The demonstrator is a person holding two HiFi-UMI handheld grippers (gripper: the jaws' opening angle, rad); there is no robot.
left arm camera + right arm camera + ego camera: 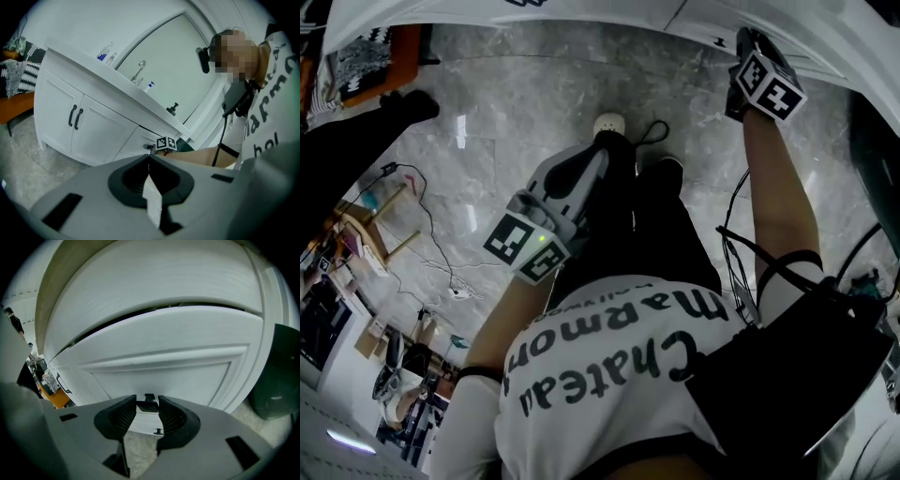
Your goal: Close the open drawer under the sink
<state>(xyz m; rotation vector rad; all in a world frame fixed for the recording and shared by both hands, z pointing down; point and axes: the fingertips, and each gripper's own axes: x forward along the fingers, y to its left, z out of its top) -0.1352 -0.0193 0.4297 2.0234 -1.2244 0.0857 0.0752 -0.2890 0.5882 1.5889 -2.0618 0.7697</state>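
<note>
Drawer front (164, 357), white and panelled, fills the right gripper view. A dark gap along its top edge shows it stands ajar beneath the vanity counter (84, 63). The right gripper (147, 404) has its jaws spread, and the drawer's dark handle (149, 397) shows in the gap at their tips. The left gripper (149, 161) hangs apart from the cabinet above the marble floor (516, 103), jaws pressed together on nothing.

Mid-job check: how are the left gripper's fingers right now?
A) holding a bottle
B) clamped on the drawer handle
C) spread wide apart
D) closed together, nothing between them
D: in its own view, the left gripper has its fingers meeting along one seam, with nothing between them.
</note>
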